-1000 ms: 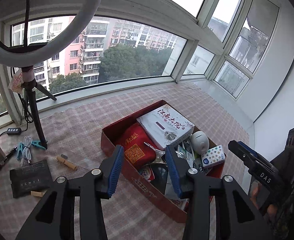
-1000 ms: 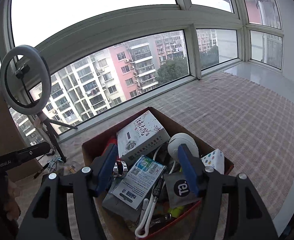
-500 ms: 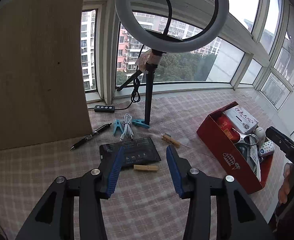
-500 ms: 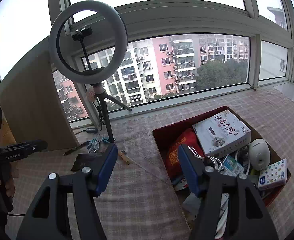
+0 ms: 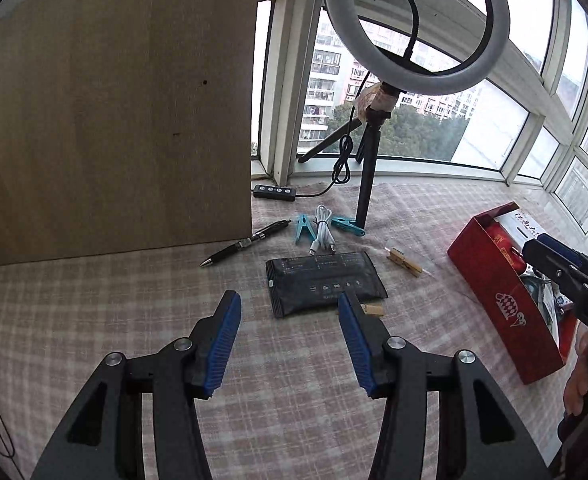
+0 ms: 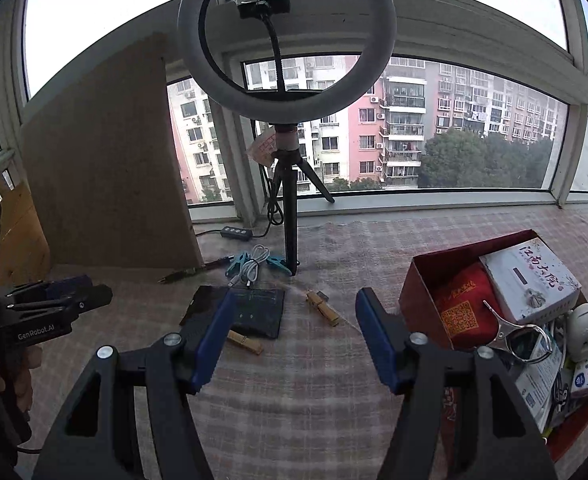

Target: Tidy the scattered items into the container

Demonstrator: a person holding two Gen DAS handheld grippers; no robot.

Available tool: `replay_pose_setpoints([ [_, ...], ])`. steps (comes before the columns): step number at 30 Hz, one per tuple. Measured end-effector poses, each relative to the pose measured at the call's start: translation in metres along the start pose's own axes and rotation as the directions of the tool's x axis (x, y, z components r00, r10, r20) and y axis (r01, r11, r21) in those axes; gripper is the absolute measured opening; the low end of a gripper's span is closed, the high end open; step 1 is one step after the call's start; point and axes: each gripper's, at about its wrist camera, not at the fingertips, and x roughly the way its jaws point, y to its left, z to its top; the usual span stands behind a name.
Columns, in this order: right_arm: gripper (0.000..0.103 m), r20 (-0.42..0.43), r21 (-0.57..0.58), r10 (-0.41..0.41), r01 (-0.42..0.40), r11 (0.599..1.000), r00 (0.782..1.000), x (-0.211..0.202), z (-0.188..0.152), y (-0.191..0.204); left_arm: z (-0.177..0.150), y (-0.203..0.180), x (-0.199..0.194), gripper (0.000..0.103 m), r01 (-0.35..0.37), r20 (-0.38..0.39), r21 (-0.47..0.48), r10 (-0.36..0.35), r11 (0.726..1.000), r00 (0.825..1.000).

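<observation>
Left gripper (image 5: 287,308) jaws apart, nothing between them; black pouch (image 5: 326,282) lies just ahead on the checked cloth (image 5: 133,300), wooden peg (image 5: 374,310) at its right fingertip. Right gripper (image 6: 294,308) also open and empty, red box (image 6: 422,300) to its right, second peg (image 6: 322,309) ahead. Pen (image 5: 245,243), blue clips (image 5: 305,227) and white cable (image 5: 322,232) lie beyond the pouch.

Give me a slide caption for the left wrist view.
Open left gripper over checked cloth, facing black pouch; red box at right.

Both grippers (image 5: 287,312) (image 6: 294,312) tilted downward, jaws apart, empty.
</observation>
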Motion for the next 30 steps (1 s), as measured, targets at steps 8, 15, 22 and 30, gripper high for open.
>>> replay_pose_setpoints([
  [8,0.062,-0.083,0.054,0.017,-0.013,0.998,0.996,0.052,0.010,-0.015,0.027,-0.011,0.052,0.048,0.068,-0.071,0.064,-0.063,0.996,0.995],
  [15,0.054,-0.232,0.158,0.053,-0.016,0.987,0.971,0.138,0.021,-0.055,0.056,-0.027,0.128,0.044,0.102,-0.138,0.095,-0.088,0.990,0.986],
  [22,0.036,-0.389,0.209,0.076,0.007,0.978,0.918,0.216,0.016,-0.082,0.058,-0.035,0.192,0.031,0.121,-0.265,0.120,-0.086,0.985,0.961],
  [30,0.028,-0.391,0.282,0.217,-0.108,0.953,0.895,0.239,0.010,-0.076,0.054,-0.034,0.206,0.031,0.110,-0.289,0.147,-0.063,0.983,0.955],
])
